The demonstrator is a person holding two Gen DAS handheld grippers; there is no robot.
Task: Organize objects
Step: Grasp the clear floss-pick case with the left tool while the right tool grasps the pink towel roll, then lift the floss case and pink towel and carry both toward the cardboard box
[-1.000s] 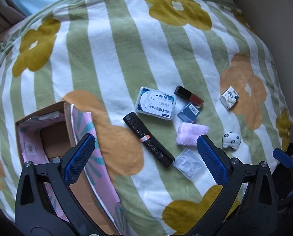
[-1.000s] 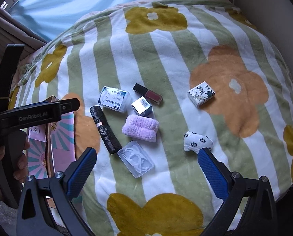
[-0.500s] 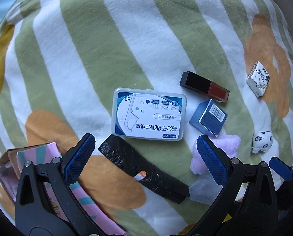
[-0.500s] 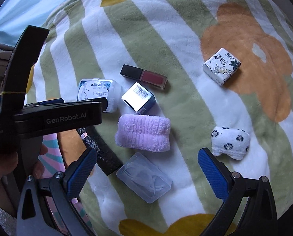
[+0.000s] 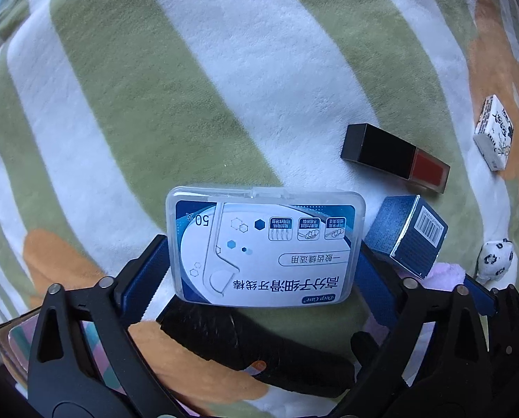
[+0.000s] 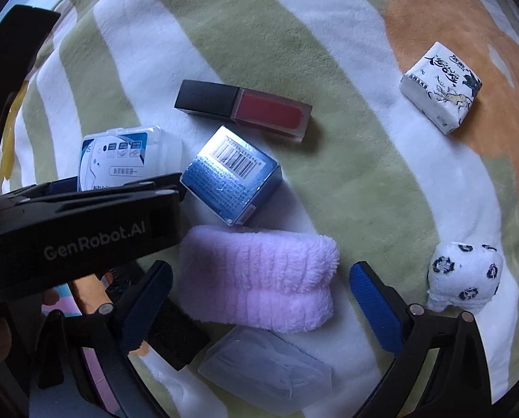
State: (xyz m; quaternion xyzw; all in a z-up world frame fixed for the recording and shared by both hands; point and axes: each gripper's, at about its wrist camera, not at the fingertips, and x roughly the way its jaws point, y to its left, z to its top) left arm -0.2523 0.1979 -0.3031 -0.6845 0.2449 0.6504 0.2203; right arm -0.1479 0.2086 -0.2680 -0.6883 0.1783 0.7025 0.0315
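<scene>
A clear floss-pick box [image 5: 264,249] with a blue and white label lies on the striped blanket between the fingers of my left gripper [image 5: 259,271]. The jaws are wide, one on each short side of the box, seemingly not pressing it. The box also shows in the right wrist view [image 6: 120,155]. My right gripper [image 6: 259,299] is open around a folded lilac towel [image 6: 259,278], with a finger on each side and a gap to both. My left gripper body [image 6: 78,223] crosses the right wrist view at left.
Around lie a blue carton [image 6: 231,177], a black and red lipstick [image 6: 243,109], a black wrapped tube [image 5: 256,351], a clear plastic case [image 6: 264,372], a white printed packet [image 6: 440,101] and a spotted white plush [image 6: 465,271]. A pink-lined cardboard box [image 5: 12,341] sits lower left.
Both grippers have come down close to the blanket. The left one now brackets the floss-pick box, the right one brackets the lilac towel. Both stay open.
</scene>
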